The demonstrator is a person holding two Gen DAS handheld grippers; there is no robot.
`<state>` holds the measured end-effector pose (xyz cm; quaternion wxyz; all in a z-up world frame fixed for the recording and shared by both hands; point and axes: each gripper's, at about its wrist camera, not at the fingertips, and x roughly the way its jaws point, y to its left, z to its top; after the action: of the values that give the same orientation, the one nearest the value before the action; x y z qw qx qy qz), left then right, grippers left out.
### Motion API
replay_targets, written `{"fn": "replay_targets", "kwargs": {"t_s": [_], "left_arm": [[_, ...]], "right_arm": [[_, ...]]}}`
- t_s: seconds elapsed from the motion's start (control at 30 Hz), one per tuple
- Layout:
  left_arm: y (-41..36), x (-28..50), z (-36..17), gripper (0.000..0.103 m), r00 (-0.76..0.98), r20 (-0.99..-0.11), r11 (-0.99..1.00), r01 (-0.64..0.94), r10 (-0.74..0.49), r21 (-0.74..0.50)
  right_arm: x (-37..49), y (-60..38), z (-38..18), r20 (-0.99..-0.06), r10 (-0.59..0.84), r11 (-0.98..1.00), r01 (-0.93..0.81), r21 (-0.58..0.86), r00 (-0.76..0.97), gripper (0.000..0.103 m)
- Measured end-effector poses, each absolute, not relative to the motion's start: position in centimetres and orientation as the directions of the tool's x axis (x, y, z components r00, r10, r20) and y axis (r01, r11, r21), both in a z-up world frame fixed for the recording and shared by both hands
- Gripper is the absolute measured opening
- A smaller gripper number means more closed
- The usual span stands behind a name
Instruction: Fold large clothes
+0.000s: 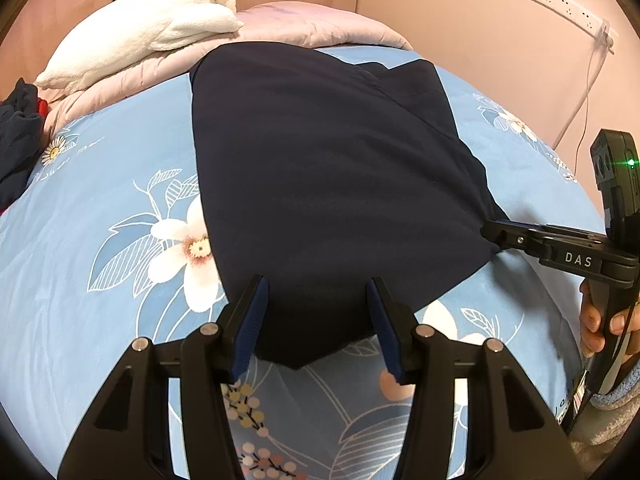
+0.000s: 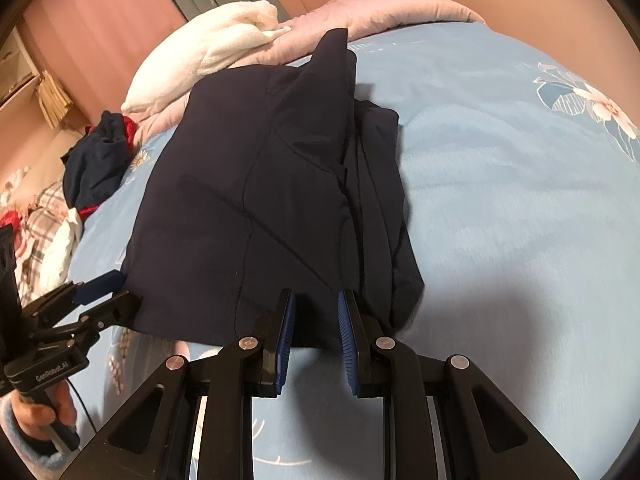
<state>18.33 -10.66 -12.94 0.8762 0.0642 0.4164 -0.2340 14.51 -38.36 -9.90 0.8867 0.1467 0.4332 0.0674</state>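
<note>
Both gripper point(image 1: 316, 320) point(image 2: 316, 336) jaws gape over the navy garment's point(image 1: 320, 168) near edge on the floral bedsheet point(image 1: 100, 220).

Navy garment point(image 1: 320, 168), blue floral sheet point(image 1: 100, 184)

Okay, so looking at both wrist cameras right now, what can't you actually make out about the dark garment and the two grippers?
- Dark garment: its type; folded layers hide its shape in both views.
- Near hem, right wrist view: the right gripper covers it, so contact is unclear.
- Right gripper, left wrist view: tips meet the cloth edge; jaw state unreadable there.
- Left gripper: jaws open over the hem; cloth underneath is too dark to judge.
- Clothes pile: items indistinct near the edge.
</note>
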Motion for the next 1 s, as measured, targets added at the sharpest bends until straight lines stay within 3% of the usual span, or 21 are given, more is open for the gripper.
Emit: {"fn": "replay_targets", "kwargs": {"t_s": [0.13, 0.23, 0.37, 0.53, 0.6, 0.73, 1.0], "left_arm": [[-9.6, 17.9, -12.9, 0.065, 0.540, -0.764, 0.892, 0.440, -0.354, -0.102], [-7.4, 17.9, -13.2, 0.065, 0.506, -0.769, 0.898, 0.391, -0.391, -0.200], [-3.7, 18.0, -13.6, 0.073, 0.487, -0.765, 0.904, 0.292, -0.421, -0.312], [1.1, 16.9, -13.6, 0.092, 0.516, -0.724, 0.887, 0.213, -0.459, -0.410], [3.2, 16.2, -13.9, 0.098, 0.532, -0.698, 0.868, 0.173, -0.479, -0.465], [4.2, 15.8, -14.3, 0.099, 0.492, -0.675, 0.817, 0.152, -0.550, -0.556], [3.4, 16.6, -14.8, 0.102, 0.440, -0.640, 0.755, 0.154, -0.630, -0.637]], "right_arm": [[13.9, -38.7, -10.0, -0.749, 0.250, 0.944, 0.017, 0.329, 0.613, 0.025], [13.3, -38.8, -9.8, -0.758, 0.234, 0.946, 0.038, 0.323, 0.609, 0.038], [12.0, -39.0, -9.7, -0.751, 0.275, 0.930, 0.033, 0.367, 0.600, 0.040], [10.8, -39.8, -9.8, -0.734, 0.295, 0.905, 0.068, 0.420, 0.612, 0.074], [10.1, -40.6, -9.9, -0.698, 0.336, 0.868, 0.080, 0.491, 0.632, 0.075], [9.3, -41.9, -10.9, -0.628, 0.409, 0.781, 0.103, 0.616, 0.662, 0.082], [10.2, -42.5, -11.1, -0.618, 0.417, 0.750, 0.132, 0.648, 0.667, 0.086]]}}
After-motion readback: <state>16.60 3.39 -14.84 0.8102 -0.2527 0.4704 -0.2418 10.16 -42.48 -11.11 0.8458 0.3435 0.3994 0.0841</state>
